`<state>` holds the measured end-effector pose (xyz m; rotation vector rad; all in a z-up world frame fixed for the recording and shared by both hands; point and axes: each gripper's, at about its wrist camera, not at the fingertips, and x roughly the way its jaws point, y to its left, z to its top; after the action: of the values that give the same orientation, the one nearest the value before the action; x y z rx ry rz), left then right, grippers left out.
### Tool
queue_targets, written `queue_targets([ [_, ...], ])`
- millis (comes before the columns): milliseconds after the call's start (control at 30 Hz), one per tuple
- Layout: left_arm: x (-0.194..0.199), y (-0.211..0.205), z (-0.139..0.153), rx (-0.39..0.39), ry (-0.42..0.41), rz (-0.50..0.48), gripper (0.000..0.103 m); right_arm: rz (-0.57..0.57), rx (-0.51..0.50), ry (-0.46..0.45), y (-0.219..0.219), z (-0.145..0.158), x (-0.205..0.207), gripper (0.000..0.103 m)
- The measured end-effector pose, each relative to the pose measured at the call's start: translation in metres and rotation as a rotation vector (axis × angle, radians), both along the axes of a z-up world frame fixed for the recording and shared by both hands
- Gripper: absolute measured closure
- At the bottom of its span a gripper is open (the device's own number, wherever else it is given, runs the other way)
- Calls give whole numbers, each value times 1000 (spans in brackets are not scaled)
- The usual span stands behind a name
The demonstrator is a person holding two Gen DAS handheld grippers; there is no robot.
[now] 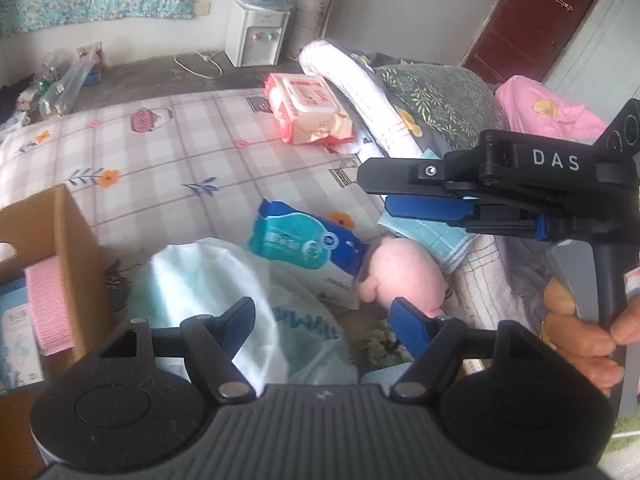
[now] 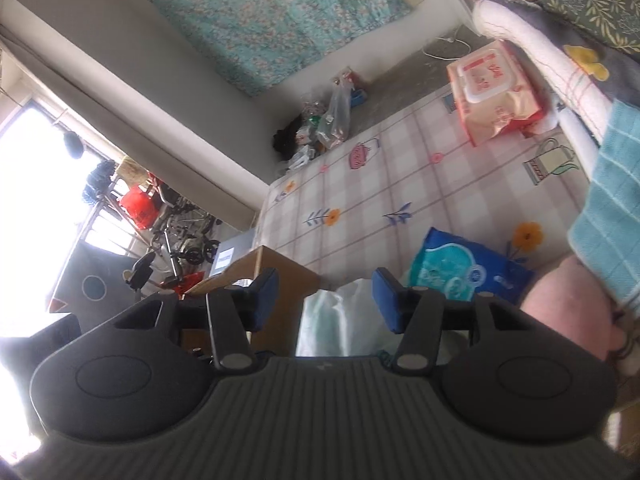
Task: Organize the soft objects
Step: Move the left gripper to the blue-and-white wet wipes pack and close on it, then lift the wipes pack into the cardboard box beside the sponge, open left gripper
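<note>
The left gripper (image 1: 322,322) was matte black with blue pads, silver pivot screws and a ribbed grey housing. At three o'clock the right gripper (image 1: 376,192) bore white "DAS" lettering; a bare hand (image 1: 584,340) gripped its grey trigger.

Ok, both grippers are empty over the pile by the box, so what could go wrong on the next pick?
The white plastic bag is slick and loose, so open jaws may pinch only film and drag it. The blue wipes pack leans on the pink plush; lifting either may tip the other. The right gripper reaches in close above the left gripper, so they could collide near the cardboard box.
</note>
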<state>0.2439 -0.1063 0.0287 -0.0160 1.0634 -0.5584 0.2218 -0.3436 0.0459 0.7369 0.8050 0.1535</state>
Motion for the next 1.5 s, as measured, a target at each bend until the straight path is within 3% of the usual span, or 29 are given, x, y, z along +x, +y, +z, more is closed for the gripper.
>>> queue_targets([
  [133,27,-41,-30,-29,134,2,31,-15,-10,44,-26,-18,16,50],
  [367,76,-71,-89,-84,402,110,32,-34,12,72,-59,-33,43,48],
  [533,94,-69,-119,-72,486,216,31,-40,15,106,-71,-48,59,44],
  [600,101,-67,-125,-66,483,233,30,-36,10,122,-73,-55,67,44],
  [767,113,-68,-122,-28,372,231,30,-32,-4,161,-78,-77,97,44],
  [967,129,-65,-127,-31,352,249,31,-29,-56,246,-86,-114,139,44],
  [1100,136,-69,-133,-24,357,235,30,2,-37,352,-87,-146,157,44],
  [1200,139,-72,-136,-28,356,228,32,48,58,392,-83,-167,160,44],
  [1333,136,-78,-129,-16,303,199,40,39,48,360,-78,-164,159,48],
  [1500,128,-77,-109,-44,261,188,40,15,3,280,-68,-134,147,52],
])
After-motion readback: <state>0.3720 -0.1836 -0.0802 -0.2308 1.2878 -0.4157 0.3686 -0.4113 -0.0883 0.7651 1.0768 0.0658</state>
